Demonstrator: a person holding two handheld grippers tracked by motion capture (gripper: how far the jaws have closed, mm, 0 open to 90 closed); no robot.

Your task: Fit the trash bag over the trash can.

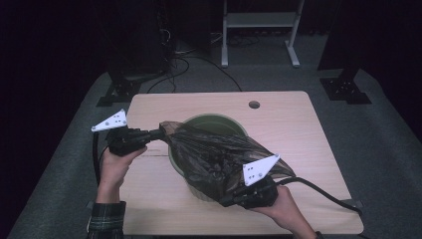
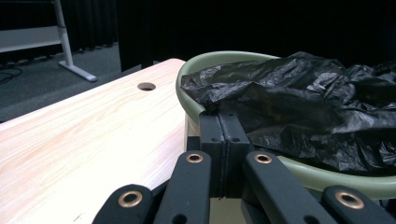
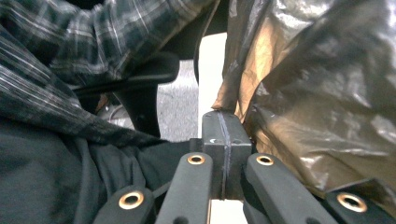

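1. High view: the black bag drapes over the green bin at frame centre. Left gripper pinches its left edge, right gripper its lower edge.
2. Left gripper view: jaws clamped on bag film at centre; keep it taut over the rim.
3. Right gripper view: jaws clamped on film; pull down evenly, probably without tearing.

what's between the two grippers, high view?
The black plastic bag, stretched across the green bin. Left gripper and right gripper each pinch an edge.

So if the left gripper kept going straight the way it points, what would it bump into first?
Probably the black bag it is already pinching, then the green bin underneath. The left gripper points right at them.
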